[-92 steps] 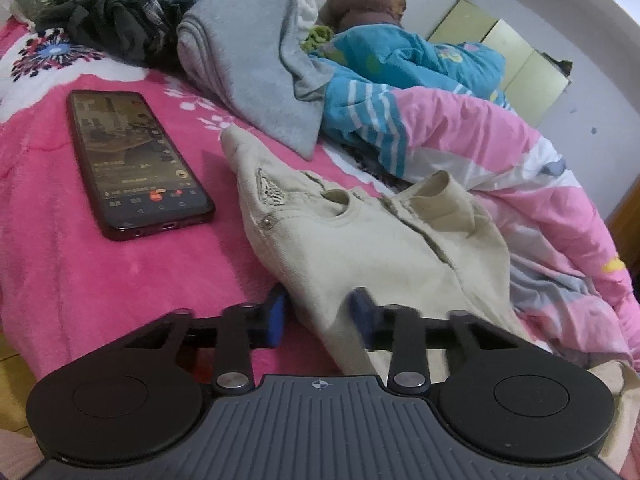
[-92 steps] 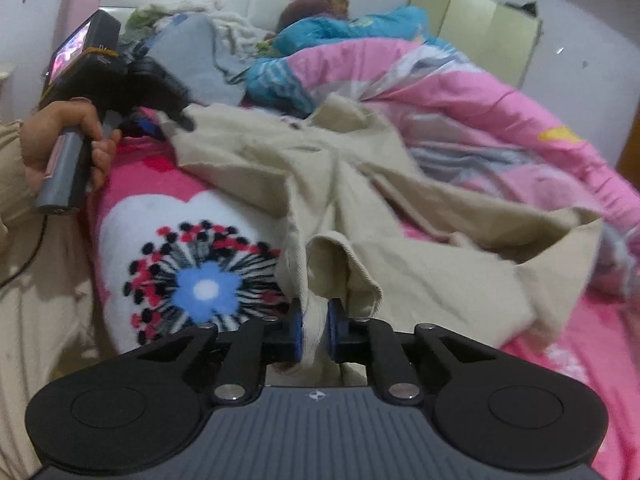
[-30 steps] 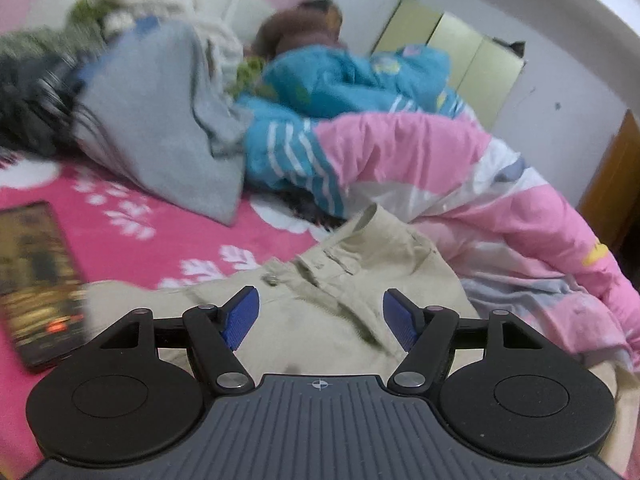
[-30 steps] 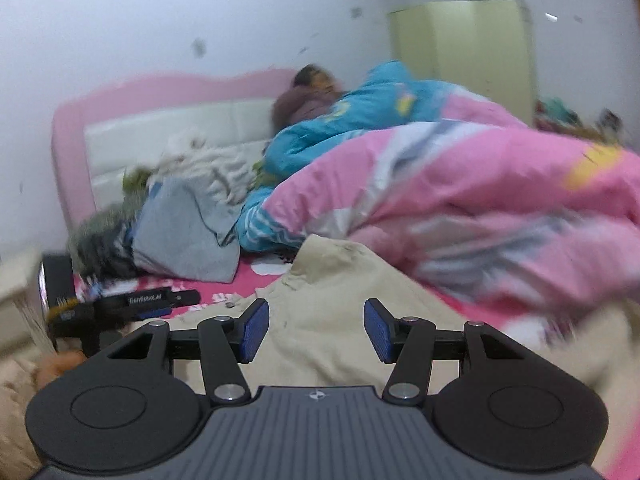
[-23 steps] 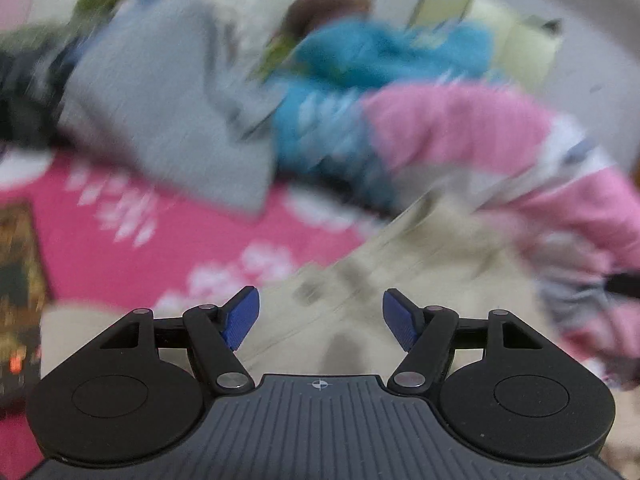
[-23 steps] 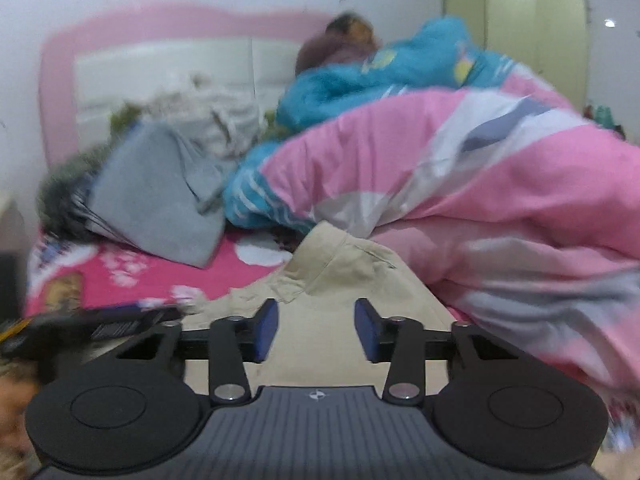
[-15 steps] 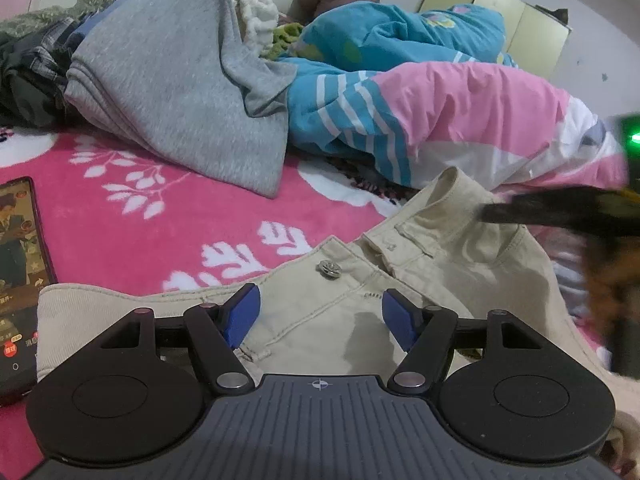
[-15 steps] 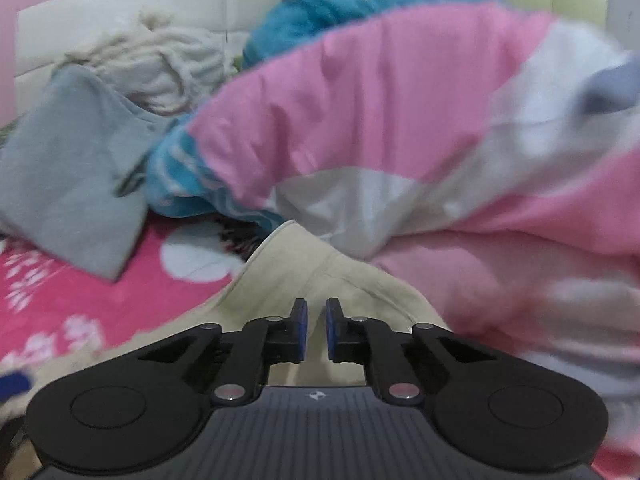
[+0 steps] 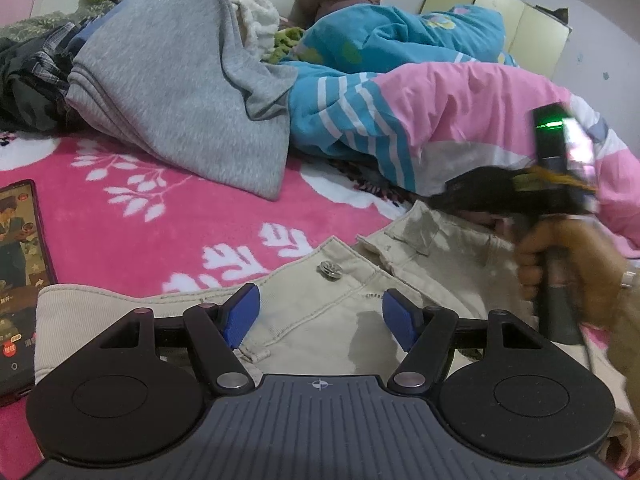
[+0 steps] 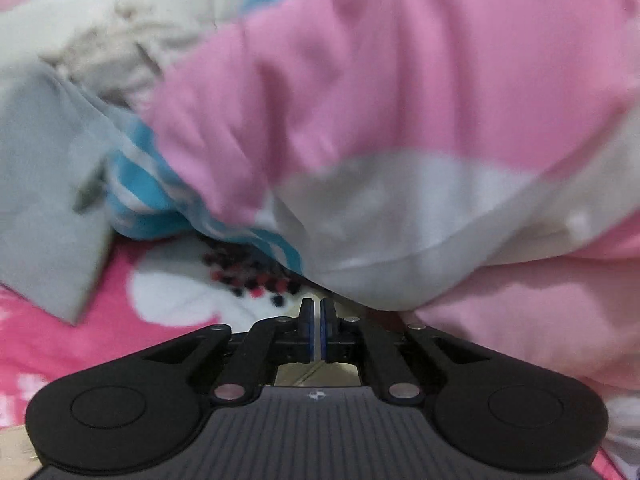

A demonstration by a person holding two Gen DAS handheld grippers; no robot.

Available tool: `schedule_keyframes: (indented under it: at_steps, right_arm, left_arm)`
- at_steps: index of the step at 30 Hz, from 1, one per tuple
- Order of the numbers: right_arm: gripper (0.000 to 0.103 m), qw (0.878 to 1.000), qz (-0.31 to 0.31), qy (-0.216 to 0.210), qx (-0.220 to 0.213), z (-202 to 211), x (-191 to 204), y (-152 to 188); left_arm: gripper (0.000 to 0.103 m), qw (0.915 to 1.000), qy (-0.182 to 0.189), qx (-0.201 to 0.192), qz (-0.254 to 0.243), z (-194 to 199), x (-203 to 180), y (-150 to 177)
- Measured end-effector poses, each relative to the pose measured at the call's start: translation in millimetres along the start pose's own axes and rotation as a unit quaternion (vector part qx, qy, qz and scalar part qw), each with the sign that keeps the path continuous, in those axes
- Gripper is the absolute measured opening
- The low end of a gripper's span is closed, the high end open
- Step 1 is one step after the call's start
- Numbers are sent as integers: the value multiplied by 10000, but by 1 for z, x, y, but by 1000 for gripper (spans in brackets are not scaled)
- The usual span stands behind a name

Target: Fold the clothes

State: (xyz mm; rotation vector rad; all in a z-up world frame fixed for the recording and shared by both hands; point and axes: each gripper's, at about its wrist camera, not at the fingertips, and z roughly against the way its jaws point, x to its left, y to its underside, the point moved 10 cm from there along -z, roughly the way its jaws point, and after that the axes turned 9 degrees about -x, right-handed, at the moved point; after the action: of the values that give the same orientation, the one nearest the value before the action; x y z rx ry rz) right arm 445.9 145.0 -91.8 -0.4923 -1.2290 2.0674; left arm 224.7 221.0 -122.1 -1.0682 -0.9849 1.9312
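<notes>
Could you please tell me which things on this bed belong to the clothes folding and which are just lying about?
Part of the job:
- beige trousers
- left tongs, open over them
- right tongs, shut

Lying about:
- phone
- grey garment
- pink and blue quilt
- dark clothes

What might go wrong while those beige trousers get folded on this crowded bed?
The phone lies touching the beige trousers, so a tug could drag it off the bed. The right gripper, shut at the waistband, sits close under the pink quilt and might snag it too.
</notes>
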Motion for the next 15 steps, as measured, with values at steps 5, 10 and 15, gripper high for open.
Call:
schedule_keyframes:
  at_steps: [5, 10, 15]
  right_arm:
    - [3, 9945, 102, -715, 754, 9, 23, 26]
    - [2, 9955, 248, -517, 749, -16, 42, 43]
    - [4, 9983, -237, -143, 504, 47, 14, 14]
  left_arm:
    - [68, 10000, -3, 1, 27, 0, 0, 0]
    - [68, 10000, -58, -10, -19, 0, 0, -1]
    - [68, 9996, -224, -182, -7, 6, 4, -7]
